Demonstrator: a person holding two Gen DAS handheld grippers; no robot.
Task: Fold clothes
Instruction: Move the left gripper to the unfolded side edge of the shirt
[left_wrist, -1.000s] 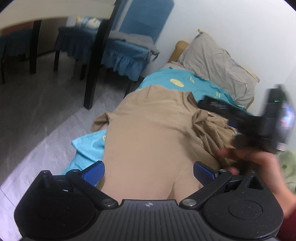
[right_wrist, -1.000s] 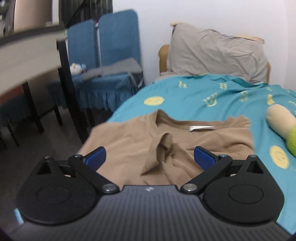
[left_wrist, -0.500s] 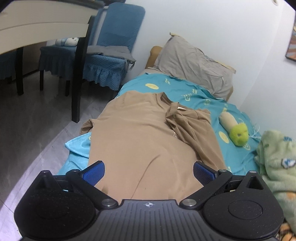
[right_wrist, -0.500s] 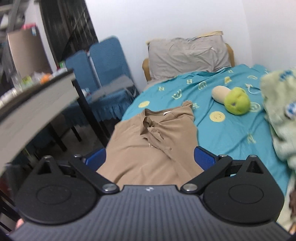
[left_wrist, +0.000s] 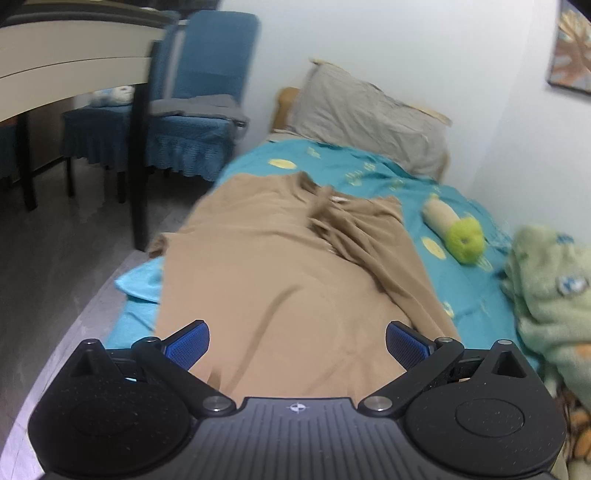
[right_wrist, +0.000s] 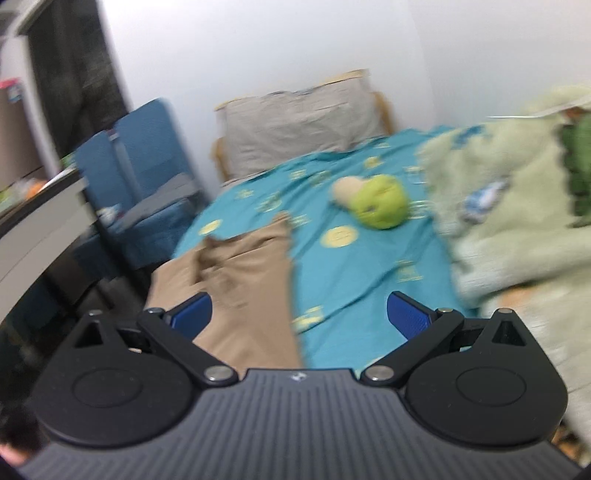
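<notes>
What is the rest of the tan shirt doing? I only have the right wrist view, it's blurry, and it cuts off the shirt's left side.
Observer: In the left wrist view the tan shirt lies lengthwise on the bed. The side nearer the green toy is folded in over the body in a rumpled strip.
Operator: Is all of it on the bed?
Observer: Not quite. One sleeve pokes past the edge of the teal sheet on the floor side.
Operator: And the left gripper?
Observer: The left gripper is open, jaws wide apart, with the shirt's lower end in front of it and nothing clamped.
</notes>
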